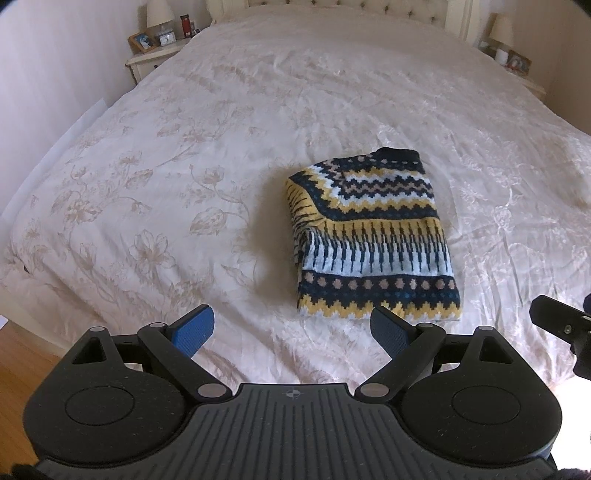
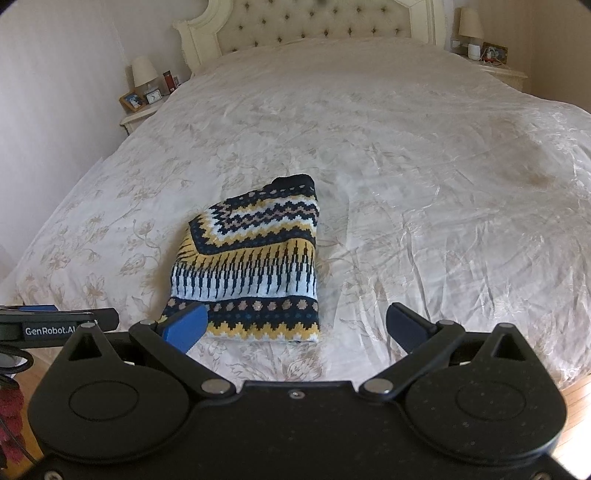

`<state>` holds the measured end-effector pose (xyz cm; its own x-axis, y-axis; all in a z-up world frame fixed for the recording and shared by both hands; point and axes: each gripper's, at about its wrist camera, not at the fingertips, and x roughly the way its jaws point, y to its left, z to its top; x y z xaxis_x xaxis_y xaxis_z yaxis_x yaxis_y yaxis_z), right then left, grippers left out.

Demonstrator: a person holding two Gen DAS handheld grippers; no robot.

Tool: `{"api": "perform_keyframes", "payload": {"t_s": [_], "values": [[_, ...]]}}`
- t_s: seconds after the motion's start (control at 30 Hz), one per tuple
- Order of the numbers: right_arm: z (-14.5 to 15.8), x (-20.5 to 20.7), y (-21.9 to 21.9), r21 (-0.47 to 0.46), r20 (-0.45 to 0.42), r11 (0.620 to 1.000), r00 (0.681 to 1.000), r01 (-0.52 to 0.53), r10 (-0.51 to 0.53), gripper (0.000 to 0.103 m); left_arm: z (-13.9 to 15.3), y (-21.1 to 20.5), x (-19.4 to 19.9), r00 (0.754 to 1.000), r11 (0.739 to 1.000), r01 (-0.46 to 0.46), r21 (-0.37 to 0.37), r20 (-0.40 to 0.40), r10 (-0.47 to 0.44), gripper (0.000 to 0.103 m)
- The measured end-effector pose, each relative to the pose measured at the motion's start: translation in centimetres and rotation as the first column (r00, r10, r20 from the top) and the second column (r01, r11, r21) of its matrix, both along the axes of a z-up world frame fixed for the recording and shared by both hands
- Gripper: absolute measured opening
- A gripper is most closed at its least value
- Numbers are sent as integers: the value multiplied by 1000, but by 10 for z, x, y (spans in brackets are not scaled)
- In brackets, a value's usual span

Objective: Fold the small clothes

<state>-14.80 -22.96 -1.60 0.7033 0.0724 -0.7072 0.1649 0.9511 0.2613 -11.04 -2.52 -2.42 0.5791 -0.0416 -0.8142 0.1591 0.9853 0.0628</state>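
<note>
Cream floral bedding [image 1: 155,192] is spread over a wide bed. Nearest, the left gripper [image 1: 291,330] and right gripper [image 2: 297,326] are held released and empty. Just beyond them a folded sweater [image 1: 373,236] is laid flat, its long axis running toward the headboard [image 2: 314,33], collar end farthest.

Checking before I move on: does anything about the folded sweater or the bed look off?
Nothing serious. The patterned sweater lies folded on the bedspread; only its left edge bulges, the layers there not flush. Both hand-held grippers are open and clear of it.
</note>
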Motion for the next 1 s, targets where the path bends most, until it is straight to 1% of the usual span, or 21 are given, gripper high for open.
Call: {"api": "perform_keyframes", "payload": {"t_s": [0.63, 1.0], "values": [[-8, 11, 2, 7, -49, 1000, 999, 15, -15, 102, -7, -2, 8, 999, 1000, 13, -9, -41, -13, 92], [-10, 22, 2, 21, -59, 1000, 998, 22, -21, 102, -11, -1, 17, 998, 1000, 9, -15, -61, -9, 92]]}}
